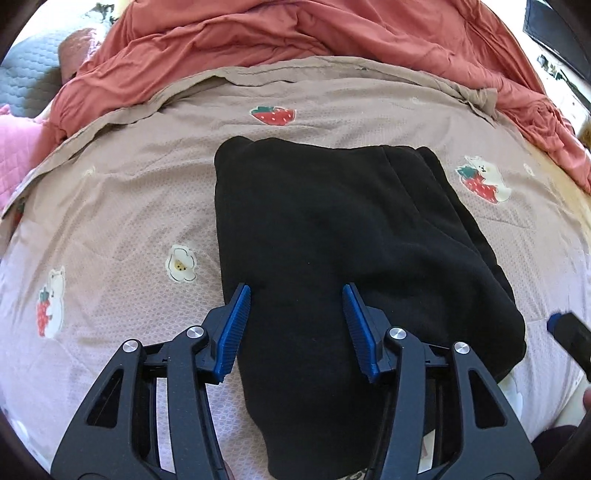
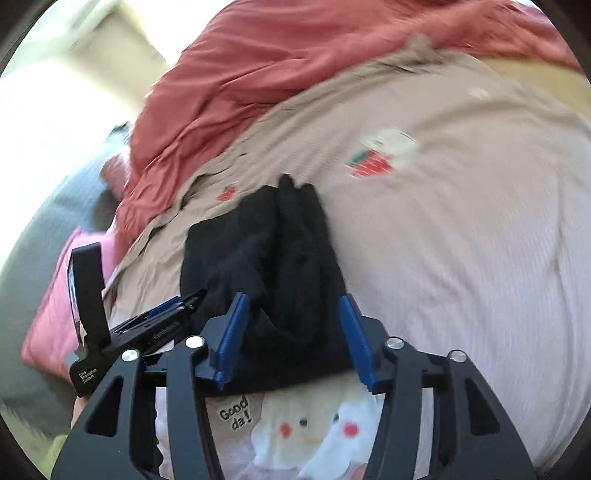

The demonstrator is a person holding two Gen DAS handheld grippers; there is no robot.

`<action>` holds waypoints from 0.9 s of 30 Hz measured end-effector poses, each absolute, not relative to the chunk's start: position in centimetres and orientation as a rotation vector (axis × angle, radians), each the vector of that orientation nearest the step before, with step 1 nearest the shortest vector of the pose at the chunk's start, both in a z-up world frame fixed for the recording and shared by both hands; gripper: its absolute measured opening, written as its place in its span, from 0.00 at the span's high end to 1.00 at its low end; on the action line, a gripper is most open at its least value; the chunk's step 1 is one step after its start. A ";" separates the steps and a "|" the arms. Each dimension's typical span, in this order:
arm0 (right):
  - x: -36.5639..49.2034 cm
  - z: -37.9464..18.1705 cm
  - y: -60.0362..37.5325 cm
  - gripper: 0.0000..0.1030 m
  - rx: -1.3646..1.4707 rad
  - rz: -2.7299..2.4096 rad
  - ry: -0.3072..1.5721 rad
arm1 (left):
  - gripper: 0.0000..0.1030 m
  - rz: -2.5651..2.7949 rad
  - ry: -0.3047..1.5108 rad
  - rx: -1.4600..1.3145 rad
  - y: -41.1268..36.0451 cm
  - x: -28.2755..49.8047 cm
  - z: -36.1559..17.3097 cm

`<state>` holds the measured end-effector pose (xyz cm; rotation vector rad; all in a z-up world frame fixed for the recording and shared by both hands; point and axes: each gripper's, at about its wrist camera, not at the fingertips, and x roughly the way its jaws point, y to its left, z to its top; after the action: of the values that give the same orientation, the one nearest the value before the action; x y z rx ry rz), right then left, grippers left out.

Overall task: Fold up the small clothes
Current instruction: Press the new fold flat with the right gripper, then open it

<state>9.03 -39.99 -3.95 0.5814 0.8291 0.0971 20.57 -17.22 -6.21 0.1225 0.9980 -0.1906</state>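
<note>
A black garment (image 1: 332, 236) lies folded in layers on a beige bedspread (image 1: 122, 206) printed with strawberries and bears. My left gripper (image 1: 296, 291) is open, its blue pads hovering over the garment's near part and holding nothing. In the right wrist view the same garment (image 2: 273, 251) shows bunched edges at its far end. My right gripper (image 2: 293, 301) is open over the garment's near edge, empty. The left gripper (image 2: 162, 317) shows to its left, and the right gripper's tip (image 1: 569, 332) shows at the left view's right edge.
A rumpled red quilt (image 1: 295, 33) lies along the far side of the bed. A pink blanket (image 2: 55, 314) and a grey quilted cushion (image 1: 26, 77) are at the left. A dark screen (image 1: 557, 33) is at the far right.
</note>
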 end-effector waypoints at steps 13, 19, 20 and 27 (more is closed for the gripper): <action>15.1 -6.7 -37.1 0.44 0.422 0.222 0.951 | 0.57 -0.248 0.998 0.108 -16.3 20.1 -5.7; 15.1 -7.1 -35.8 0.85 0.387 0.283 0.962 | 0.56 -0.248 0.995 0.109 -16.4 20.0 -5.7; 15.0 -6.9 -35.6 0.85 0.355 0.274 0.960 | 0.56 -0.250 0.995 0.106 -16.5 20.0 -5.7; 14.3 -6.0 -37.5 0.86 0.378 0.228 0.957 | 0.52 -0.299 0.995 0.076 -17.0 19.0 -4.8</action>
<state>14.25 -37.55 -6.02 0.3778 0.9565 0.2276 18.96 -16.99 -4.78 0.0755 0.9949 -0.2986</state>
